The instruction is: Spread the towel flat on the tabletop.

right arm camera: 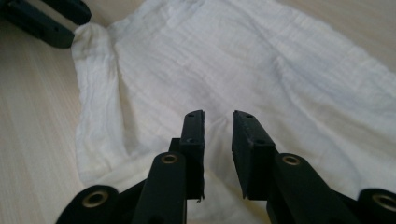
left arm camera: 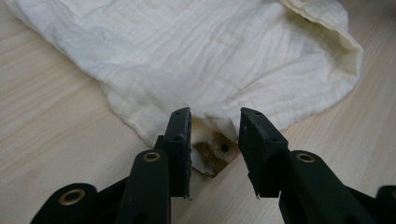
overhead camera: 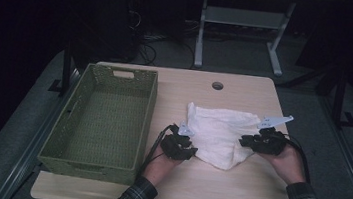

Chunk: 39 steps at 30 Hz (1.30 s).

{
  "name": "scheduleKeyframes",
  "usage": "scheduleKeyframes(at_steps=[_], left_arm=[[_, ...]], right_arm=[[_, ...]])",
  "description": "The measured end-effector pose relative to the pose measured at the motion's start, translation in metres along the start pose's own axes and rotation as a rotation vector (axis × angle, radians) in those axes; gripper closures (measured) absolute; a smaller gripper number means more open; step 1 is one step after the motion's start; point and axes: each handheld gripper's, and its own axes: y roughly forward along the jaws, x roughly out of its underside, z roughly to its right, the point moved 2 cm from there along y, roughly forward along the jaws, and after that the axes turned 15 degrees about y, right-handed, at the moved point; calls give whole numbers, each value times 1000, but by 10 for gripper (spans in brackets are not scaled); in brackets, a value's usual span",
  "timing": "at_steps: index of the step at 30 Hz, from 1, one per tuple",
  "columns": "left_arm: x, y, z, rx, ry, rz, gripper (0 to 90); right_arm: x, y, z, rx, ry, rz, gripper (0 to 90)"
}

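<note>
White cloth (overhead camera: 221, 134) lies crumpled on the wooden table (overhead camera: 214, 189), right of centre, between the two hand-held grippers. Left gripper (overhead camera: 190, 148) sits at the cloth's near-left edge; in the left gripper view its jaws stand parted with a gap, the cloth's hem (left arm camera: 210, 122) just ahead of the tips and a small brown tag (left arm camera: 212, 154) lying between them, pads not pressing on either. Right gripper (overhead camera: 244, 141) rests at the cloth's right edge; in the right gripper view its jaws are apart above the fabric (right arm camera: 261, 70), nothing pinched. No earlier frame to compare. Left of the cloth, touching nothing, a green woven basket (overhead camera: 147, 121) stands on the table. Beyond the cloth, a round cable hole (overhead camera: 217, 85) marks the far table edge.
</note>
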Motion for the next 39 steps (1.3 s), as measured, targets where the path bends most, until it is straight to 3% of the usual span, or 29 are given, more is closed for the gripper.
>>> scheduleKeyframes(at_steps=[7, 11, 15, 27, 30, 32, 35, 39], left_arm=[[-1, 1, 1, 2, 1, -1, 629], [-1, 1, 0, 0, 4, -1, 623], [-1, 0, 1, -1, 4, 1, 621], [-5, 8, 2, 4, 14, 2, 621], [-6, 12, 2, 15, 18, -6, 718], [-7, 13, 2, 23, 20, -14, 848], [-10, 6, 3, 26, 22, -2, 880], [-12, -14, 9, 31, 12, 35, 882]], right_arm=[[9, 11, -1, 25, -12, -42, 682], [8, 19, -1, 45, -12, -62, 825], [8, 16, -1, 48, -12, -57, 856], [15, -27, 9, 48, 37, 37, 860], [18, -37, 13, 52, 45, 59, 860], [22, -42, 15, 54, 48, 68, 860], [28, -49, 17, 62, 48, 75, 861], [38, -62, 17, 68, 49, 82, 861]])
